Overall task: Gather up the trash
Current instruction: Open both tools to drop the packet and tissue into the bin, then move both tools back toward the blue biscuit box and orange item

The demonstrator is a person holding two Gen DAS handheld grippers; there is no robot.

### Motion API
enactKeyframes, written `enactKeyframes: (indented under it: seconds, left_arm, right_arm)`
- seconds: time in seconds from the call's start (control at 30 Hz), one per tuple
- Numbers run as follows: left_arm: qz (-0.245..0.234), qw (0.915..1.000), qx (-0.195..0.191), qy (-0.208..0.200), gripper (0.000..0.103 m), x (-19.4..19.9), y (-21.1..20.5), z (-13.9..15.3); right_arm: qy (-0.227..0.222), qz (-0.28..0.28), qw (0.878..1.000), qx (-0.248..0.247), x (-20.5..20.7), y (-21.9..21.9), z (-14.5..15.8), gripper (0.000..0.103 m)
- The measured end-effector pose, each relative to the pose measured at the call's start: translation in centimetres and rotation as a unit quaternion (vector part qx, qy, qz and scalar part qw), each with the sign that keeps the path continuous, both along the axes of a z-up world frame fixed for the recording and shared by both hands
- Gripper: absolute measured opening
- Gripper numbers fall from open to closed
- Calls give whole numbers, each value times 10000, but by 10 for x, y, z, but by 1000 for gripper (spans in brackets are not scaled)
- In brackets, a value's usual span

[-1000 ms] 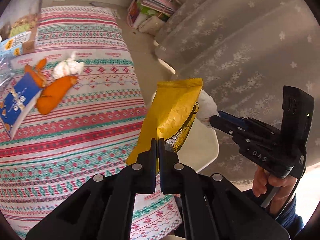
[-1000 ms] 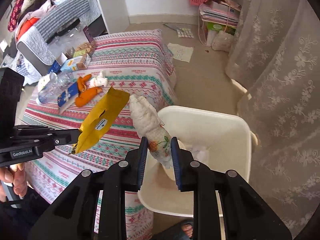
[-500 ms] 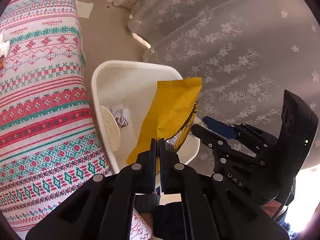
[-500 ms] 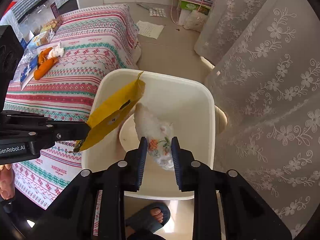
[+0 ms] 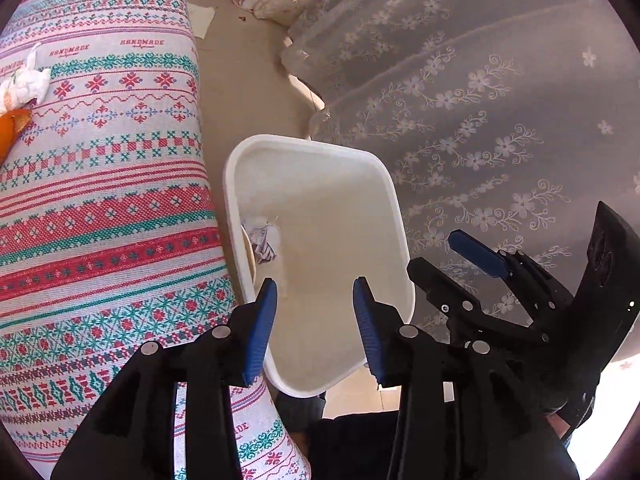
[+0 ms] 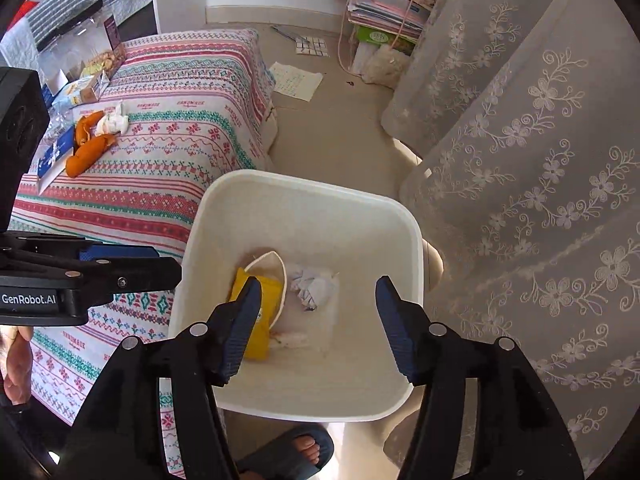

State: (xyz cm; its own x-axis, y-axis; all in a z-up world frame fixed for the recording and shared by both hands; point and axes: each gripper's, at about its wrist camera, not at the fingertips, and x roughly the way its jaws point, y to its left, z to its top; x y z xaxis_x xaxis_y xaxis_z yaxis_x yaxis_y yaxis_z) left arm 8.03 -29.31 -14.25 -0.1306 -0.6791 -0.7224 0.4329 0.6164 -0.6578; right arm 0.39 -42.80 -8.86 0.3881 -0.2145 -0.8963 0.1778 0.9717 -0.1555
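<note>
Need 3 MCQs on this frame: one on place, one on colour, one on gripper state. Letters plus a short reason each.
1. Where is the yellow wrapper?
A. In the white bin
B. On the striped bedspread
C. In the left gripper

2. What colour are the peels on the bedspread?
A. Green
B. Orange
C. Purple

3. How do the two grippers stand?
A. Both shut on trash
B. Left shut, right open
C. Both open and holding nothing

Answers:
1. A: the right wrist view shows the wrapper lying at the bottom of the white bin, beside a crumpled paper.
2. B: the peels beside the white tissue are plainly orange.
3. C: the left gripper and the right gripper both show spread fingers with nothing between them, above the bin.
</note>
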Motion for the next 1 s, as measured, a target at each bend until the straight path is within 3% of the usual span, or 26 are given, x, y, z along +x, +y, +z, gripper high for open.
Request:
enactKeyframes:
  seconds: [0.23,0.33,0.47,0.63,0.77,1.0]
  left_arm:
    - [337,9993,33,-187,42,13,28,14]
    - [556,9977,156,-354,52,20,46,21]
    - [835,9941,436,-535,58,31,75,26]
    - [1386,9755,1244,-1172,70,55,128,36]
    - [1759,9606,1687,-1334,73,75,172,36]
    - [957,9447,2466,-1938,80,85,187,25]
  right_arm:
    - [-320,263,9991,81,15,24,17,64]
    - [-383,424,9981,220,24,37,21,64]
    - [-405,601,9962,473,39,58,24,65]
    - [-430,598,9889,1289,59,79,26,69]
    - [-369,560,9817,1785,81,101,20,71]
    - [-292,242,9673,2507,114,123,3,71]
